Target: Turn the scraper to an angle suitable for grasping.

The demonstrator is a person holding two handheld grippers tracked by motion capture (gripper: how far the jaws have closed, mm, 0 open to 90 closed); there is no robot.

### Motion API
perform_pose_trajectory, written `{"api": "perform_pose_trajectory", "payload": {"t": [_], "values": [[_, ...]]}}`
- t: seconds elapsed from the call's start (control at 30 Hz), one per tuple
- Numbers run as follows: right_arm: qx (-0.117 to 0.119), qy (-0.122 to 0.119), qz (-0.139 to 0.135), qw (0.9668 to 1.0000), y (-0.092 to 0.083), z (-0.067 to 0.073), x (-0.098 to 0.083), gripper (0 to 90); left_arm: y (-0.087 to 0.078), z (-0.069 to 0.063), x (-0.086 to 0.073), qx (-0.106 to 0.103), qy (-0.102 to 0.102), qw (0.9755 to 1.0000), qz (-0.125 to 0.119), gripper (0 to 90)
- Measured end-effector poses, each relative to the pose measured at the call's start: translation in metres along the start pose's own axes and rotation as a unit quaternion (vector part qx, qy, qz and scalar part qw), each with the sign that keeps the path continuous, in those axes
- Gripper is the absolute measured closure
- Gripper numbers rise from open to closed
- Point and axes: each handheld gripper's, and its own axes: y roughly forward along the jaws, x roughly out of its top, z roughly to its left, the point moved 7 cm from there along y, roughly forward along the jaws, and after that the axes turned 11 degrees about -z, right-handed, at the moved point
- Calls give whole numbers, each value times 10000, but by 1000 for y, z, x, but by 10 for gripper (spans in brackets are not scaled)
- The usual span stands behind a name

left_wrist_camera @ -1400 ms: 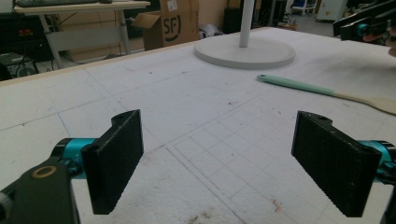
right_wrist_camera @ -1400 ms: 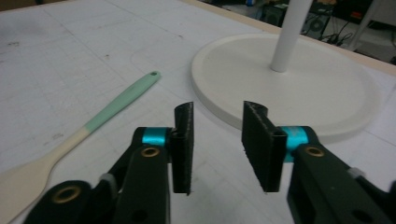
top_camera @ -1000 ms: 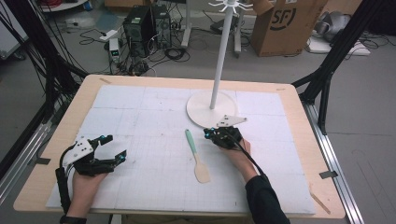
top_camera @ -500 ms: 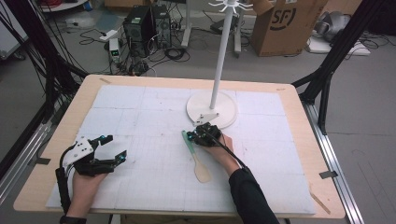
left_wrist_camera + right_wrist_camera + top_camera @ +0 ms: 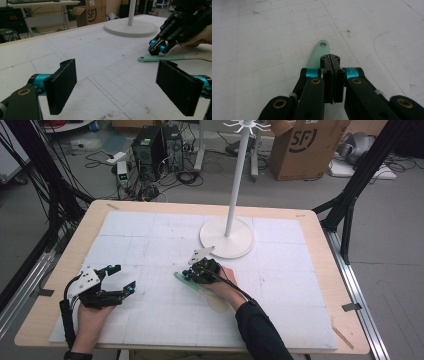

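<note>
A spatula (image 5: 196, 290) with a mint-green handle and a pale wooden blade lies flat on the white mat, its holed handle end pointing up-left. My right gripper (image 5: 186, 275) hovers over that handle end with its jaws pressed together. In the right gripper view the shut pads (image 5: 332, 58) sit just above the green handle (image 5: 319, 51), with nothing between them. The left gripper view shows the right gripper (image 5: 156, 48) close over the spatula (image 5: 165, 58). My left gripper (image 5: 124, 278) rests open near the mat's front left, its pads (image 5: 62, 85) wide apart and empty.
A white stand with a round base (image 5: 226, 237) and a tall pole rises at the back middle of the mat, just beyond the right gripper. The wooden table edge (image 5: 190, 346) borders the mat. Boxes, computers and cables lie on the floor behind.
My right gripper has moved left and nearer from beside the stand's base to over the spatula's handle end. The left gripper has stayed put.
</note>
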Motion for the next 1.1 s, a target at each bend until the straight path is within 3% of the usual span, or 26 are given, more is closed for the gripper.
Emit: {"api": "perform_pose_trajectory", "payload": {"t": [0.1, 0.2, 0.3, 0.33, 0.43, 0.47, 0.5, 0.53, 0.57, 0.6, 0.63, 0.67, 0.73, 0.77, 0.9, 0.93, 0.97, 1.0, 1.03, 1.07, 1.1], "values": [[1, 11, 2, 10000, 0, 0, 0, 900, 0, 0, 0, -10, 4, 10000, -2, 175], [-165, 55, -114, 9998, -9, -5, 5, 900, 0, 0, 0, -26, 18, 10000, -7, 174], [-326, 240, -549, 9977, -37, -16, 13, 900, 0, -1, 0, -23, 18, 10000, -5, 175], [-326, 240, -549, 9977, -37, -16, 13, 900, 0, -1, 0, -23, 19, 10000, -8, 175], [-526, 305, -856, 9945, -78, -20, 9, 899, 0, -1, 0, -7, 37, 10000, -4, 174], [-526, 305, -856, 9945, -78, -20, 9, 899, 0, -1, 0, 2, 43, 10000, 3, 174], [-626, 344, -1040, 9920, -101, -21, 3, 899, 0, -1, 0, 5, 42, 10000, 1, 174], [-626, 344, -1040, 9920, -101, -21, 3, 899, 0, -1, 0, 10, 49, 10000, 6, 174], [-743, 377, -1245, 9887, -125, -22, -5, 894, 0, -1, 0, 15, 50, 10000, 7, 174], [-743, 377, -1245, 9887, -125, -22, -5, 894, 0, -1, 0, 18, 52, 10000, 7, 174], [-865, 465, -1407, 9852, -146, -22, -15, 864, 0, -1, 0, 22, 50, 10000, 10, 175], [-865, 465, -1407, 9852, -146, -22, -15, 864, 0, -1, 0, 26, 48, 10000, 13, 175], [-1022, 589, -1548, 9809, -171, -20, -34, 828, 0, 0, 0, 37, 39, 10000, 9, 176], [-1022, 589, -1548, 9809, -171, -20, -34, 828, 0, 0, 0, 41, 38, 10000, 13, 176], [-1237, 737, -1662, 9755, -193, -18, -58, 637, 0, 0, 0, 49, 48, 10000, 19, 177], [-1322, 784, -1698, 9734, -198, -19, -63, 573, 0, 0, 0, 52, 59, 10000, 27, 178], [-1491, 889, -1779, 9686, -206, -20, -72, 480, 0, -1, 0, 39, 69, 10000, 25, 178], [-1491, 889, -1779, 9686, -206, -20, -72, 480, 1, -1, 0, 40, 65, 10000, 19, 178], [-1648, 899, -1915, 9634, -214, -21, -80, 440, 1, -1, 0, 33, 69, 10000, 18, 177], [-1648, 899, -1915, 9634, -214, -21, -80, 440, 1, -1, 0, 38, 78, 10000, 22, 177], [-1743, 958, -1903, 9614, -220, -23, -87, 378, 1, -1, 0, 38, 71, 10000, 14, 176]]}}
